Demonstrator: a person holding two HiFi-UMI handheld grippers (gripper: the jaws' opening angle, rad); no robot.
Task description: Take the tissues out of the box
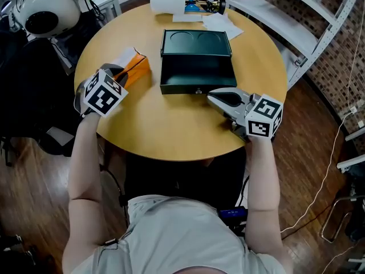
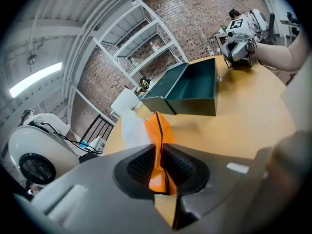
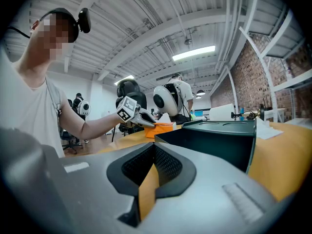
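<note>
In the head view, the orange tissue box (image 1: 137, 67) was seen at the table's (image 1: 171, 127) left. Left gripper view — the left gripper (image 2: 159, 152) was clamped on its edge. Right gripper view — the right gripper (image 3: 154, 152) was closed, empty.

- I see the tissue box (image 1: 137, 67), a small orange carton, lying on the left part of the round wooden table (image 1: 171, 124).
- Its near end is pinched and creased between the jaws of my left gripper (image 2: 161, 152).
- A white tissue (image 1: 121, 57) sticks out of the box on its left side, loosely crumpled and still partly inside.
</note>
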